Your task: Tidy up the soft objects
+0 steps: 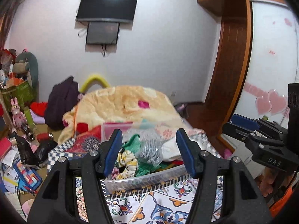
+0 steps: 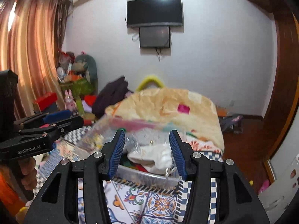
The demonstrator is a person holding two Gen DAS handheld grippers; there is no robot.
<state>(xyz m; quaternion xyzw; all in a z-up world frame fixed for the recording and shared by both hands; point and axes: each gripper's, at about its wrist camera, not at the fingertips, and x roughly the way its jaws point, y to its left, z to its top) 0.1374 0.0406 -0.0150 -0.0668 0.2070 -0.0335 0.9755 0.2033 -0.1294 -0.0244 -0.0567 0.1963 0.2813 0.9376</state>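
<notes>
My left gripper (image 1: 148, 152) has its jaws spread wide, nothing between the blue pads (image 1: 112, 152). It hovers above the near edge of the clear plastic bin (image 1: 130, 182), not touching it. My right gripper (image 2: 147, 152) is the same — jaws wide apart, empty, hanging over the same bin (image 2: 149, 177) from the other side.

The bin sits on the patterned bed cover (image 1: 168, 205), in front of a heaped beige blanket (image 1: 119, 100). Soft things are piled inside it: a green knitted piece (image 1: 133, 140), a yellow-and-white floral cloth (image 1: 127, 161), a crinkled clear plastic bag (image 1: 152, 149) on top and a white cloth (image 1: 171, 149) toward the right end. From the right wrist view the white cloth (image 2: 155, 157) lies directly between my fingers' line of sight, at the near rim of the bin.

Each gripper shows in the other's view — the right one (image 1: 248, 128) at the frame's right edge, the left one (image 2: 61, 118) at the left edge, level with each other and well apart.

Background: wall-mounted TV (image 1: 106, 6), dark backpack (image 1: 61, 104), wooden wardrobe (image 1: 229, 65).
</notes>
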